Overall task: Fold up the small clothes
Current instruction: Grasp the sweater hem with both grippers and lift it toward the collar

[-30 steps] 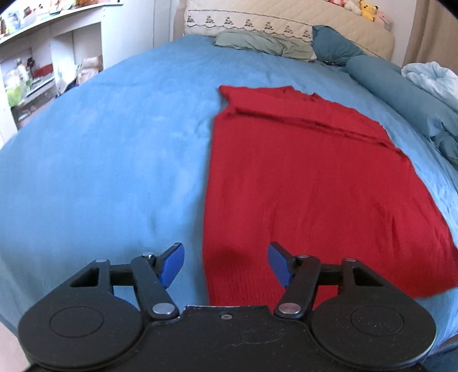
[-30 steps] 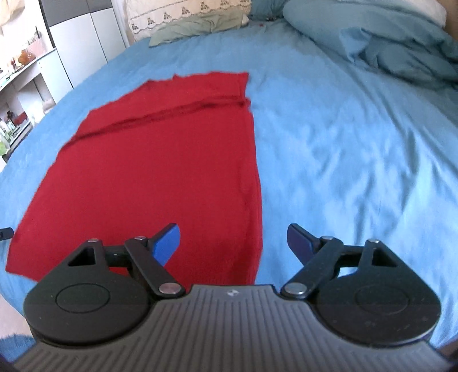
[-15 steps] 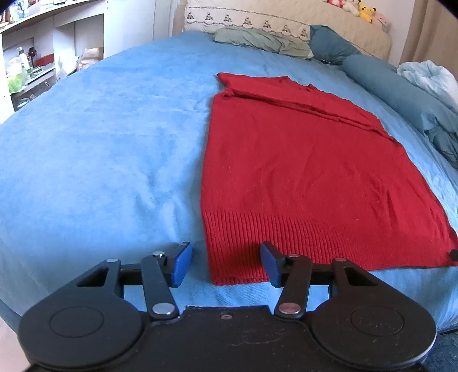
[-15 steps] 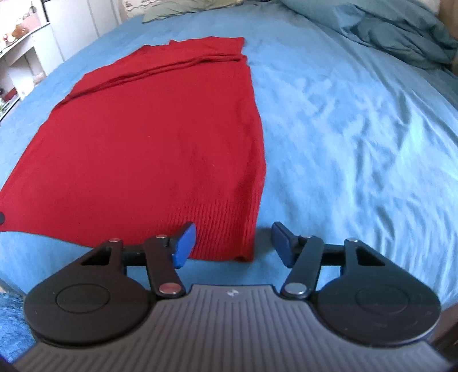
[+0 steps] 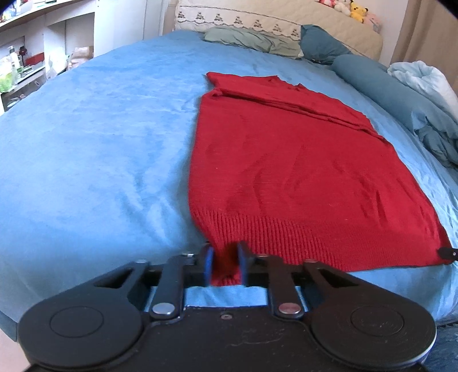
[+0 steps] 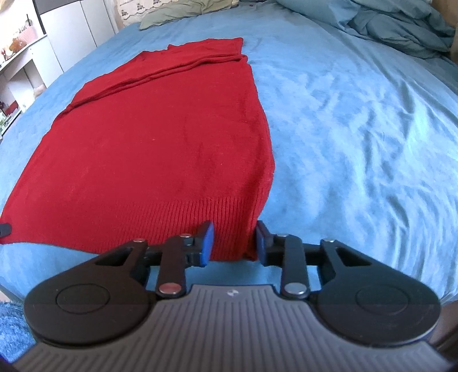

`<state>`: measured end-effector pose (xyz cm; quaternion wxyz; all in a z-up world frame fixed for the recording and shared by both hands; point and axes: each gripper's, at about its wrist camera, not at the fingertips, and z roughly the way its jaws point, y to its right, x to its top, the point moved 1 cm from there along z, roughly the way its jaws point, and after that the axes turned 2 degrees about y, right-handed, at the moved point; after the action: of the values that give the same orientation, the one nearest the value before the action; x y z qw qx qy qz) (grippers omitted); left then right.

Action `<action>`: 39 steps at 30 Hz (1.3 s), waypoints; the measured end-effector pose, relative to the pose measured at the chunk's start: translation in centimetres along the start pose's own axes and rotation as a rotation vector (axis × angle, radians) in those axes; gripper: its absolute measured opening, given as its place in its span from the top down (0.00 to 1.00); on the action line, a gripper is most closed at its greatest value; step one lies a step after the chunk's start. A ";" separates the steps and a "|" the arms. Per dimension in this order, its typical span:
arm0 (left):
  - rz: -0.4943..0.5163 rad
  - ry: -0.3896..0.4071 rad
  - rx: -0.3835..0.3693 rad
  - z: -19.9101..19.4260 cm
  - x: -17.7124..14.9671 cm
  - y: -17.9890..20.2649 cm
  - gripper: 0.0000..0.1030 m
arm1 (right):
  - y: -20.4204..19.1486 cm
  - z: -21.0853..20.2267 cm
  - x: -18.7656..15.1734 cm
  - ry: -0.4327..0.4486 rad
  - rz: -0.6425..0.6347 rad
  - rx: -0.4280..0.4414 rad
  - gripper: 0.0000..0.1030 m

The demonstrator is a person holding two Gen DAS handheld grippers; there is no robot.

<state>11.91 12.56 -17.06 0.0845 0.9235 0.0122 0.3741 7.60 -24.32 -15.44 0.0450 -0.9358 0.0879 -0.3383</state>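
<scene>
A red knit sweater (image 5: 297, 160) lies flat on the blue bed, ribbed hem toward me, its top part folded over at the far end. It also shows in the right wrist view (image 6: 160, 143). My left gripper (image 5: 224, 264) is shut on the hem's near left corner, the cloth bunched between the blue pads. My right gripper (image 6: 232, 243) straddles the hem's near right corner, its jaws narrowed but with a gap, the cloth lying flat between them.
The blue bedsheet (image 5: 100, 143) spreads wide on both sides. Pillows (image 5: 252, 40) and a bolster lie at the head. A crumpled blue duvet (image 6: 395, 25) sits at the far right. White shelves (image 5: 34, 63) stand left of the bed.
Both grippers dropped to the hem's near corners and narrowed their jaws. The left one closed on its corner and bunched the cloth. The right one closed partway around its corner.
</scene>
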 end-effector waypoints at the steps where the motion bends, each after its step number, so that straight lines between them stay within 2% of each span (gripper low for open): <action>1: 0.004 -0.001 0.000 -0.1 0.1 0.1 0.93 | 0.0 0.0 0.0 0.002 0.001 0.001 0.70; 2: 0.005 0.001 0.001 -0.2 0.2 0.2 0.94 | 0.0 -0.1 0.1 0.005 0.001 0.003 0.76; 3: 0.007 0.004 0.005 -0.4 0.3 0.4 0.94 | 0.0 -0.2 0.2 0.011 0.001 0.007 0.78; 8: -0.013 0.039 -0.015 -2.1 2.0 0.7 0.95 | 0.4 -1.6 1.4 0.049 0.048 0.053 0.79; 12: -0.020 0.093 -0.068 -3.1 5.3 0.8 0.95 | 1.1 -2.4 4.2 0.089 0.121 0.123 0.79; 16: -0.008 0.143 -0.098 -2.2 9.2 1.1 0.95 | 1.7 -1.7 8.1 0.117 0.175 0.154 0.79; 20: -0.072 0.152 -0.121 -1.1 13.8 1.2 0.95 | 1.6 -1.0 12.6 0.127 0.248 0.158 0.79; 24: -0.103 0.156 -0.091 1.0 21.1 1.7 0.95 | 0.6 0.4 19.7 0.124 0.265 0.174 0.79; 28: -0.119 0.186 -0.053 4.9 29.0 2.1 0.95 | -1.4 3.9 28.6 0.149 0.234 0.187 0.79; 32: -0.142 0.195 -0.006 12.2 35.3 2.1 0.95 | -3.1 10.9 35.7 0.159 0.191 0.141 0.79; 35: -0.169 0.172 0.049 19.0 37.6 1.7 0.95 | -3.4 18.1 39.0 0.165 0.198 0.103 0.79; 39: -0.201 0.086 0.106 26.8 37.7 1.0 0.95 | -3.1 26.3 40.3 0.094 0.225 0.058 0.79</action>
<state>57.58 10.90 -9.90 0.0719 0.9039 0.1281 0.4018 55.35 -28.45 -9.96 0.1055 -0.9016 0.1845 -0.3768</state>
